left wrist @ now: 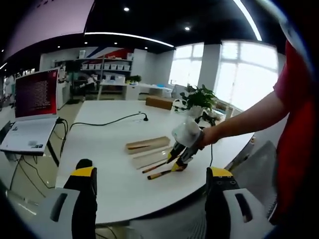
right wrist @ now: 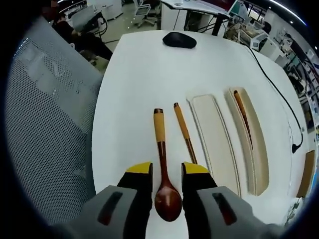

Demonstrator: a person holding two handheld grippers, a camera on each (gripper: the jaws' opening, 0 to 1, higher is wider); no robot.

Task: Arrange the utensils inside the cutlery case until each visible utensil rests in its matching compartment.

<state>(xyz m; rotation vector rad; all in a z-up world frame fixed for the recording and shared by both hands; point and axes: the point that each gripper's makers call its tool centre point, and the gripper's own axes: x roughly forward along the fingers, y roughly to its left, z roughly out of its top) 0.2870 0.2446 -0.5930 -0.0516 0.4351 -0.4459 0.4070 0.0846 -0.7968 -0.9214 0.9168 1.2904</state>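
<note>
Wooden spoon [right wrist: 163,164] with yellow-wrapped handle, lying flat just beside the cutlery case [right wrist: 227,144]. Matching chopstick [right wrist: 184,130] between spoon and case. Second chopstick [right wrist: 243,117] resting inside the case's far compartment.

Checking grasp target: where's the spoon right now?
In the right gripper view the spoon lies on the table, bowl between the right gripper jaws, just left of a loose utensil and the case.

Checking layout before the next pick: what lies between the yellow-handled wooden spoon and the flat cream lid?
One yellow-banded wooden chopstick, apart from both the spoon and the lid, in the right gripper view.
</note>
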